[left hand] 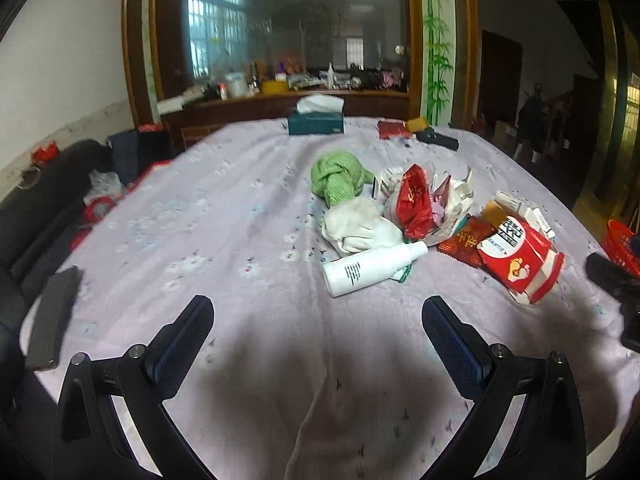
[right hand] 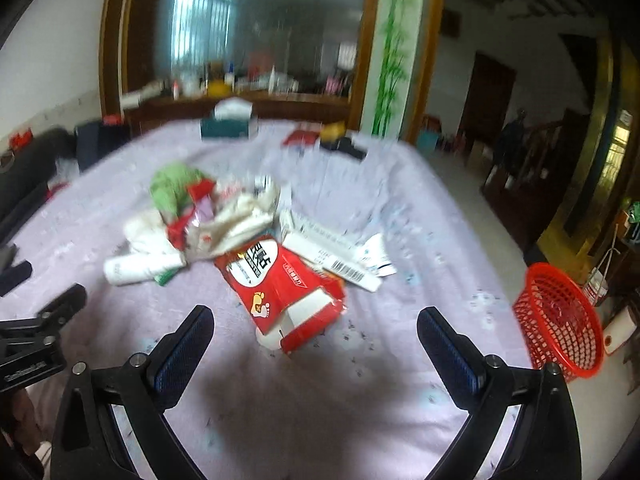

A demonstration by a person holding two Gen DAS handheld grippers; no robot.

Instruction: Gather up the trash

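Right gripper (right hand: 316, 334) and left gripper (left hand: 318, 322) both wide open, empty, torn red carton (right hand: 286, 292) (footprint logo) among crumpled trash pile (left hand: 404, 208), lilac tabletop (left hand: 224, 208), red basket (right hand: 560, 320) on floor.

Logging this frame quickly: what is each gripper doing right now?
Left gripper: open, holding nothing.
Right gripper: open, holding nothing, facing the red box.

left tool (left hand: 318, 316): hovering low, jaws standing wide apart, gripping nothing | right tool (right hand: 315, 326): hovering low, jaws standing wide apart, gripping nothing, left tool showing at its left
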